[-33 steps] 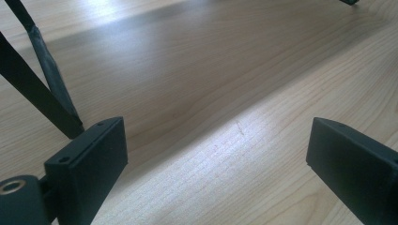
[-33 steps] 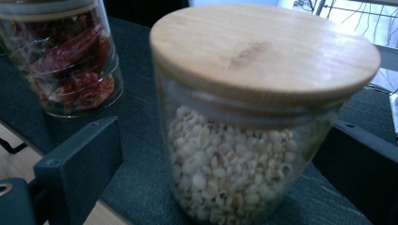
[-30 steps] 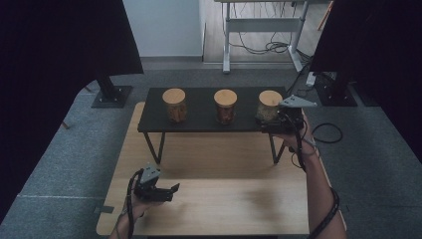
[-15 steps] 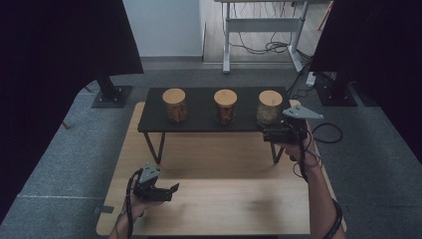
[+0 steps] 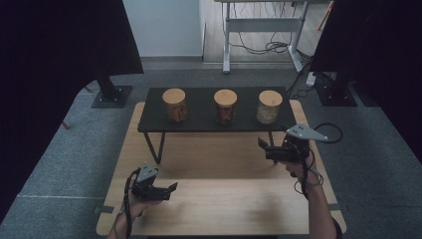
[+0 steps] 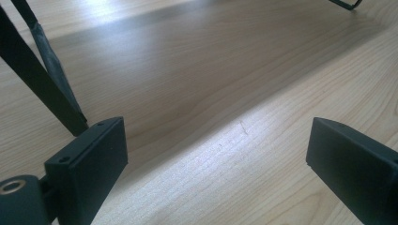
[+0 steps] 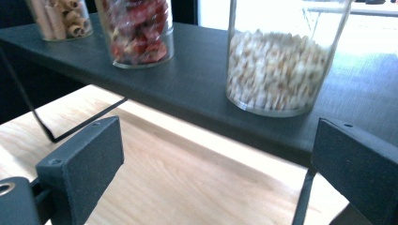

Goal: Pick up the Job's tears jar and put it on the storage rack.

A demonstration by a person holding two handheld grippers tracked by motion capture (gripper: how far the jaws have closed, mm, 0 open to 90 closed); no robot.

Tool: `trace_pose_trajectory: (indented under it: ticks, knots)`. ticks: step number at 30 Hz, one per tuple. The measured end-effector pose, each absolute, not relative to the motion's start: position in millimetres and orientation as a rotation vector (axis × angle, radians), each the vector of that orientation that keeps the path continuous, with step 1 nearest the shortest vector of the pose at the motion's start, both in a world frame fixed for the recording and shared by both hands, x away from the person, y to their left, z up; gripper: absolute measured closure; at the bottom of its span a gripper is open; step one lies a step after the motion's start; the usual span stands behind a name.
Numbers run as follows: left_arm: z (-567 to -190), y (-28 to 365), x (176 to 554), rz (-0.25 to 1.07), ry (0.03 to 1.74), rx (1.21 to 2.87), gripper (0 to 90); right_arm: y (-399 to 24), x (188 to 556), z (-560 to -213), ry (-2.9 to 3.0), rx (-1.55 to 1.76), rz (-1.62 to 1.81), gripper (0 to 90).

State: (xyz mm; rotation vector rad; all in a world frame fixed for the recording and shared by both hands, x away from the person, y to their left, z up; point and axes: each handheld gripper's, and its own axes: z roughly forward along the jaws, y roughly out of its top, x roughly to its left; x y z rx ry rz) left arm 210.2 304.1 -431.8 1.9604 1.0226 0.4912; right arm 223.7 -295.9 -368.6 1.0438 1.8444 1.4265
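While the right hand-held gripper [image 5: 268, 150] hung wide open just near of the rightmost jar [image 5: 269, 106] on the black shelf [image 5: 199, 122], an approach seemed underway; next, advance and close. The left hand-held gripper [image 5: 166, 190] rested open over the desk [image 5: 224, 209].

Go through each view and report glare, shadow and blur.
High view: dim and soft, dark curtains at both sides, the wooden table evenly lit. Left gripper view: a broad shadow band crosses the wood, glare at the top left, the near jaws blurred. Right gripper view: the background behind the jar of pale grains is blown out white, the shelf shades the wood beneath, and the jaws are soft.
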Motion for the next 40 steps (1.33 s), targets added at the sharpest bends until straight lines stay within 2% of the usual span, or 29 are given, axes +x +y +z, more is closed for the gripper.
trace_pose_trajectory:
  ticks: [14, 23, 31, 40]
  knots:
    - [-434.7, 302.9, 213.9, 0.486, 1.033, 1.977, 5.3, -301.1, 194.8, -424.1, 1.878, 1.065, 1.48, 2.7]
    - [-436.2, 299.6, 215.7, 0.482, 1.03, 1.998, 5.2, -283.0, 201.6, -453.0, 1.994, 1.079, 1.456, 2.7]
    - [-438.1, 299.1, 218.0, 0.478, 1.033, 2.006, 5.3, -270.8, 215.8, -469.0, 2.06, 1.113, 1.43, 2.7]
    - [-435.3, 300.8, 215.6, 0.486, 1.027, 1.991, 5.2, -272.2, 211.5, -469.4, 2.033, 1.099, 1.464, 2.5]
